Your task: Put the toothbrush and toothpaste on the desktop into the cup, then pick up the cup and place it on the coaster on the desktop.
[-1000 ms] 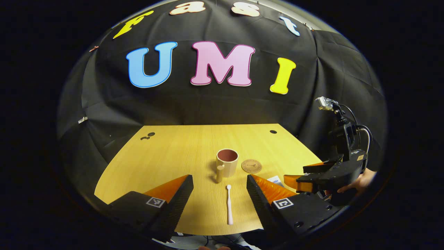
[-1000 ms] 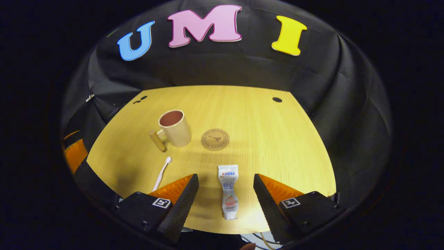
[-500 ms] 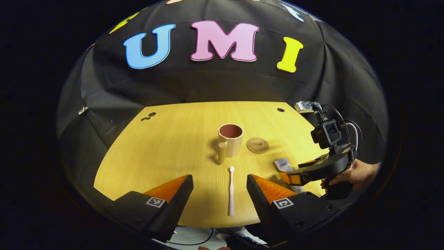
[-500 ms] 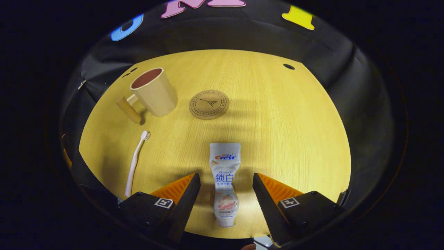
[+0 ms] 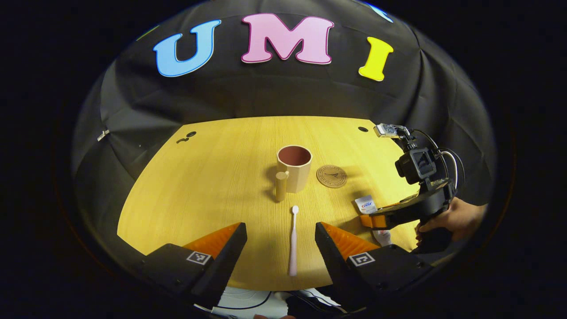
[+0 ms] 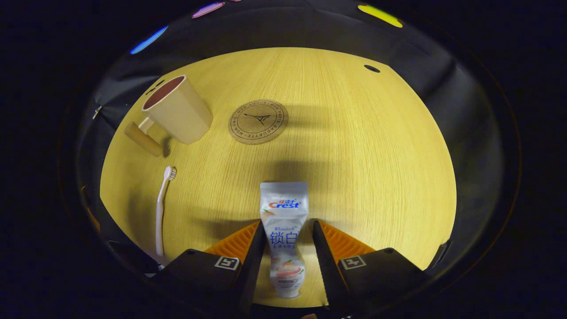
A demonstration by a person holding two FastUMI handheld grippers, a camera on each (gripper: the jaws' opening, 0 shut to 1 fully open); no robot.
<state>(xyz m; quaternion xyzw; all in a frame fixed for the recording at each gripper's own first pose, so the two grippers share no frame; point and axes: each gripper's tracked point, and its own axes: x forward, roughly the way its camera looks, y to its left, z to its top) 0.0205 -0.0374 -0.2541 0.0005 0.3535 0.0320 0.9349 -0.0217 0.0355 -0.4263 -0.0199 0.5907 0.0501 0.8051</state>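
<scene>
My right tongs [image 6: 287, 239] had both fingers against the toothpaste tube [image 6: 283, 221], pinching it flat on the table [image 6: 354, 155]. My left tongs [image 5: 281, 241] stood spread, the toothbrush [image 5: 293, 239] lying between them. The cup [image 5: 294, 168] sat at 12 o'clock of the brush, the coaster [image 5: 332, 176] just beside it at 3 o'clock.

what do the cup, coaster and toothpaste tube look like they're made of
Cup: probably matte plastic or ceramic, beige outside, reddish inside; its peg handle looks wooden.
Coaster: likely wood or cork, a flat brown disc with a dark printed or burned emblem.
Toothpaste tube: soft glossy plastic, white and printed, pinched in toward the cap end.
</scene>
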